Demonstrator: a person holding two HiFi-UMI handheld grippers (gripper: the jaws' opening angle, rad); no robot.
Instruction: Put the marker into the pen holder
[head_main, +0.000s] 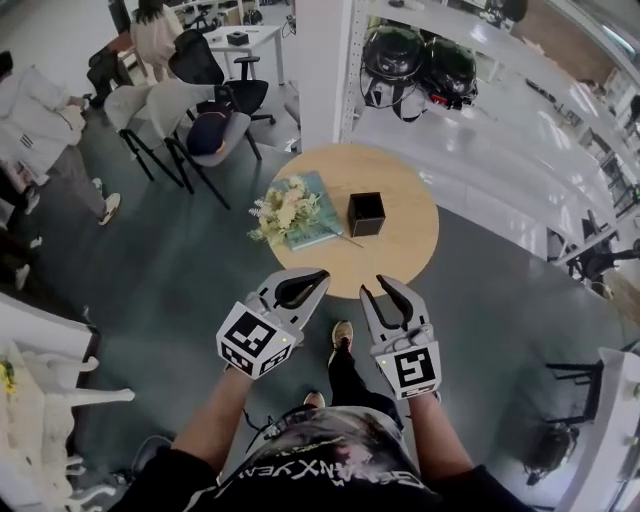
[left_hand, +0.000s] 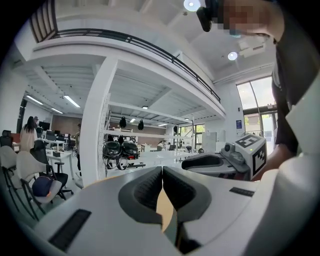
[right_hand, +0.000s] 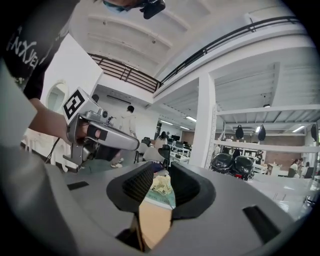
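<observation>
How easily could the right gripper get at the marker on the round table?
Probably yes. The marker lies bare on the table beside book and pen holder, nothing over it, and the right gripper hovers at the near edge, jaws slightly apart.

Bench (head_main: 405, 255): centre of the floor, just ahead of both tools.
Pen holder (head_main: 366, 213): on the bench, right of the middle.
Book (head_main: 320, 230): on the bench, left of the pen holder and apart from it.
Flowers (head_main: 282, 210): on the book's left part.
Marker (head_main: 348, 239): flat on the bench, between the book and the pen holder.
Left tool (head_main: 322, 273): at the bench's near edge.
Right tool (head_main: 381, 285): beside it, to the right.
Chairs (head_main: 200, 125): behind the bench, to the left.
Pillar (head_main: 322, 70): behind the bench.
Shelves (head_main: 500, 110): right of the pillar.
Helmets (head_main: 420, 60): on the shelves.
</observation>
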